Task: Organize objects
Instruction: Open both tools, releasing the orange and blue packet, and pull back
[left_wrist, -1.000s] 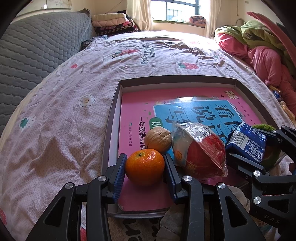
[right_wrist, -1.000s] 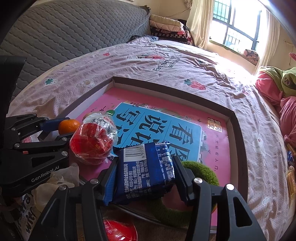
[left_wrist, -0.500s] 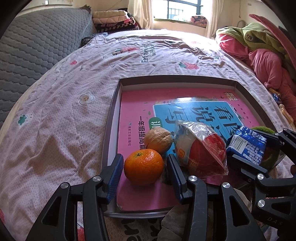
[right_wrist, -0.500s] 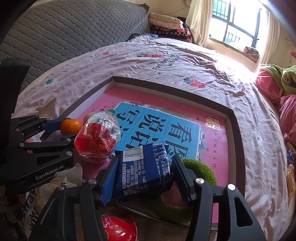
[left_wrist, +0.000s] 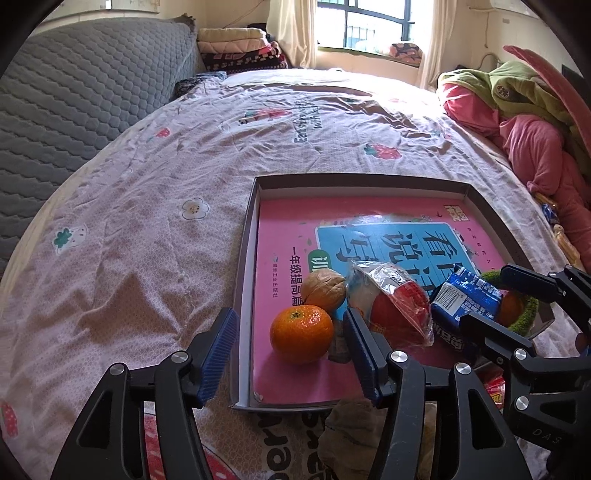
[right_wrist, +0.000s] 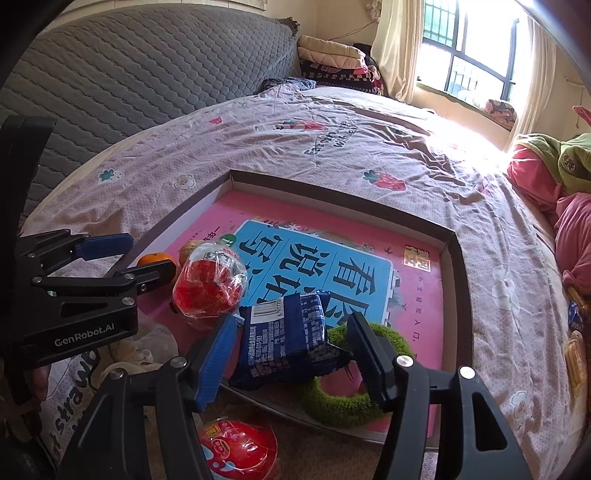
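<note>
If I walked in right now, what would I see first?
Probably the big pink book lying flat in the shallow box on the bed. Near its front left corner sit a bright orange mandarin, a walnut and a shiny red wrapped snack. To their right, a blue packet leans on a fuzzy green ring.

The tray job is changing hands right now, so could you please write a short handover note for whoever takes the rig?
Left gripper: open, straddling the tangerine, which sits in the tray.
Right gripper: open around the blue packet, which lies partly on the green ring.
Done: walnut and wrapped red snack are in the tray too.
Left: a red packet still lies outside the near edge.
</note>
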